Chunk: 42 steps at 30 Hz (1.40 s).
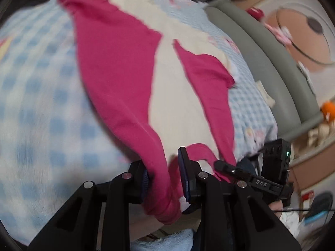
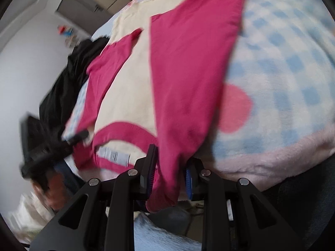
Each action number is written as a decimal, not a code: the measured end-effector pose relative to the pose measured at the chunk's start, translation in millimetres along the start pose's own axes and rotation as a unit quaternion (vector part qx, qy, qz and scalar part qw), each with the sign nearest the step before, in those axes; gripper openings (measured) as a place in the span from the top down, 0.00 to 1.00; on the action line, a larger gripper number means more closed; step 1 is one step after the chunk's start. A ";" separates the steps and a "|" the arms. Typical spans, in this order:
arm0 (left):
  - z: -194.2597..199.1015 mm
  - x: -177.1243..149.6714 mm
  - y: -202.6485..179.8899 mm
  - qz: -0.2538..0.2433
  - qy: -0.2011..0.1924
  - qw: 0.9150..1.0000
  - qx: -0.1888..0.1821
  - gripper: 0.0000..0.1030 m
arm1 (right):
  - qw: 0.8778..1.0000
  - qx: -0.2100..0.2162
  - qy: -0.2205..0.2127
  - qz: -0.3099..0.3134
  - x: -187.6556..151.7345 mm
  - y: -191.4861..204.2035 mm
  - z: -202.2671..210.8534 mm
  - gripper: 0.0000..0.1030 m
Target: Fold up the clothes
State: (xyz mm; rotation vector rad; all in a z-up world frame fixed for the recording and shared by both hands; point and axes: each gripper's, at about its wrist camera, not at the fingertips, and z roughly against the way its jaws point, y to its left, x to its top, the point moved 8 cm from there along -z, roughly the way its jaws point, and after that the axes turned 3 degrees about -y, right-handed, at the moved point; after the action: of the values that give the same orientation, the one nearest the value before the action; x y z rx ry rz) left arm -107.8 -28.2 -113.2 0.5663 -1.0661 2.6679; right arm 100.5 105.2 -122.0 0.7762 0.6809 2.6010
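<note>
Now both grippers pinch the pink shirt (image 1: 117,79).
Left gripper (image 1: 164,179) and right gripper (image 2: 169,175) clamp its near edge; its length runs away across the checked blanket (image 1: 41,104).

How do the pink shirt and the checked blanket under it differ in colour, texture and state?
Colour: the pink shirt is magenta with a cream body; the checked blanket has pale blue and white squares. Texture: the shirt looks smooth and thin; the blanket looks fluffy. State: the shirt is pinched at its near edge by the left gripper and the right gripper, jaws closed on pink cloth; no gripper holds the blanket. Both are soft fabric, and both are blurred.
</note>
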 end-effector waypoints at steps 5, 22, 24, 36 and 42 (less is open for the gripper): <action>-16.9 -11.8 30.5 0.074 0.031 0.997 -0.010 0.71 | 1.000 0.009 -0.006 -0.028 2.0 -7.9 -3.6 0.76; 7.1 -9.2 48.3 0.123 0.015 0.992 0.000 0.80 | 0.998 0.030 -0.041 -0.036 17.3 -2.9 13.0 0.89; 0.5 -9.4 46.6 0.139 0.020 0.990 -0.025 0.64 | 0.998 0.025 -0.019 -0.053 12.1 -8.4 0.7 0.81; -26.8 -2.1 19.4 0.100 0.026 0.994 -0.032 0.72 | 0.995 0.067 -0.038 -0.064 30.5 1.3 -17.9 0.70; 1.1 13.3 -3.3 0.030 -0.001 0.999 0.045 0.94 | 0.997 0.032 -0.076 -0.001 38.5 17.5 -5.4 0.96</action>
State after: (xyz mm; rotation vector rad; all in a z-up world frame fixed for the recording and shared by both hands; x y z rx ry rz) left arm -118.4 -25.9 -104.8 0.5617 -0.9815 2.7792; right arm 63.7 106.0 -100.5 0.9796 0.7209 2.4973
